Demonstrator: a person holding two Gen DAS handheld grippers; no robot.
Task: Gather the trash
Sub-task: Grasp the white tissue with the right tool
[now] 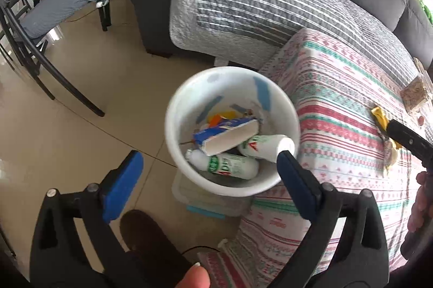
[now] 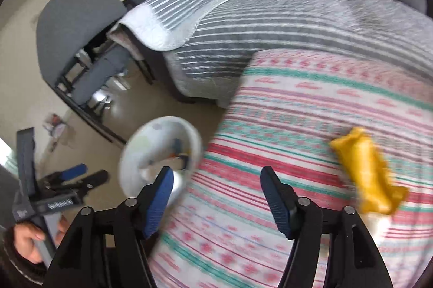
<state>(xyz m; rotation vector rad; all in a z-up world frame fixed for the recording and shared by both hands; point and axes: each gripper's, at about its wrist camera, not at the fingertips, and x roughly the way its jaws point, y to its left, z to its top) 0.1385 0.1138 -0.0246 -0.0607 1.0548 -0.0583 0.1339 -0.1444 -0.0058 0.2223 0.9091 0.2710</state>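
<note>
A white bin (image 1: 173, 125) stands on the floor beside the cloth-covered table (image 1: 338, 104). Inside it lie two white bottles (image 1: 232, 166) and a blue and white carton (image 1: 230, 133). My left gripper (image 1: 209, 156) hovers over the bin, open, with nothing between its fingers. In the right wrist view my right gripper (image 2: 217, 171) is open and empty over the table's edge, with the bin (image 2: 130, 150) just to its left. A yellow wrapper (image 2: 368, 174) lies on the cloth to the right of its jaws, outside them. The left wrist view shows this wrapper (image 1: 379, 116) by a black finger of the right gripper.
A grey sofa under a striped quilt (image 1: 257, 12) runs behind the table. Dark-legged chairs (image 1: 54, 6) stand at the left on the tiled floor. A clear plastic box (image 1: 205, 198) sits under the bin, a brown slipper (image 1: 146, 234) nearby. A small clear container (image 1: 414, 95) rests on the table.
</note>
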